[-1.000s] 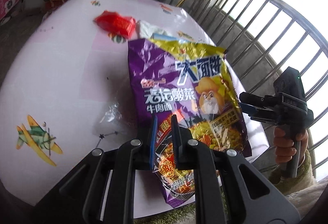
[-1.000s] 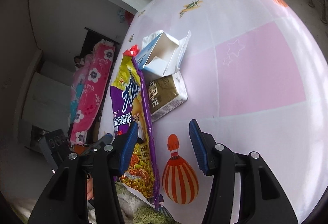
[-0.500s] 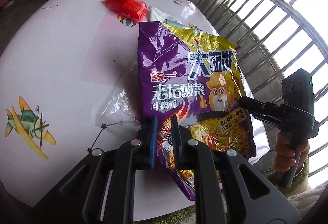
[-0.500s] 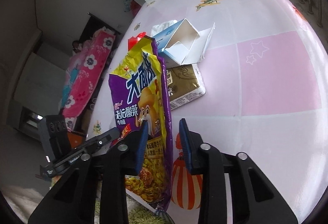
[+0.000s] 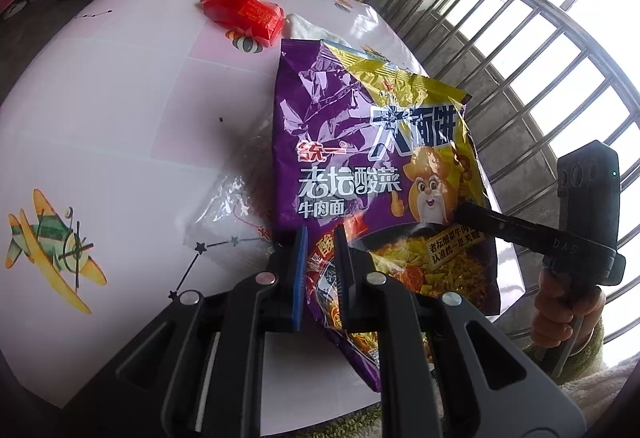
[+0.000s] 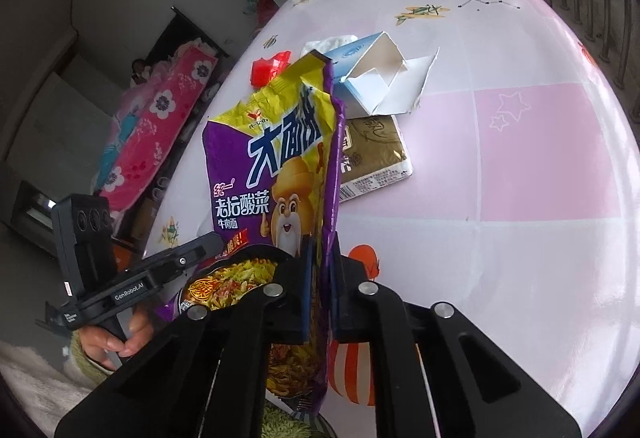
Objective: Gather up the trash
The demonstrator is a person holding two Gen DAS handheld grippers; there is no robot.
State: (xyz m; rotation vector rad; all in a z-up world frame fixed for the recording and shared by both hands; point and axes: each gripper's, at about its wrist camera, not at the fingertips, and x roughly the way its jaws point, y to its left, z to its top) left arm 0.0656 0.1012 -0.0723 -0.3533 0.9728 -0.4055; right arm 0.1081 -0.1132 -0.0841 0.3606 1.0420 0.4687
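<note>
A purple and yellow instant noodle bag stands lifted over the pink table. My left gripper is shut on its lower left corner. In the right wrist view the bag hangs edge-on; my right gripper is closing, its pads pressing the bag's lower right edge. Each gripper shows in the other's view: the right gripper on the right, the left gripper on the left. Other trash on the table: a red wrapper, a clear plastic film, an opened blue and white carton, a gold tissue pack.
A crumpled white tissue lies behind the carton. A metal window railing runs close along the table's right side. A person's hand holds the right gripper's handle. The table's near edge is right below both grippers.
My right gripper went from open beside the bag to shut on its right edge. The bag has risen more upright. The left gripper kept its grip.
</note>
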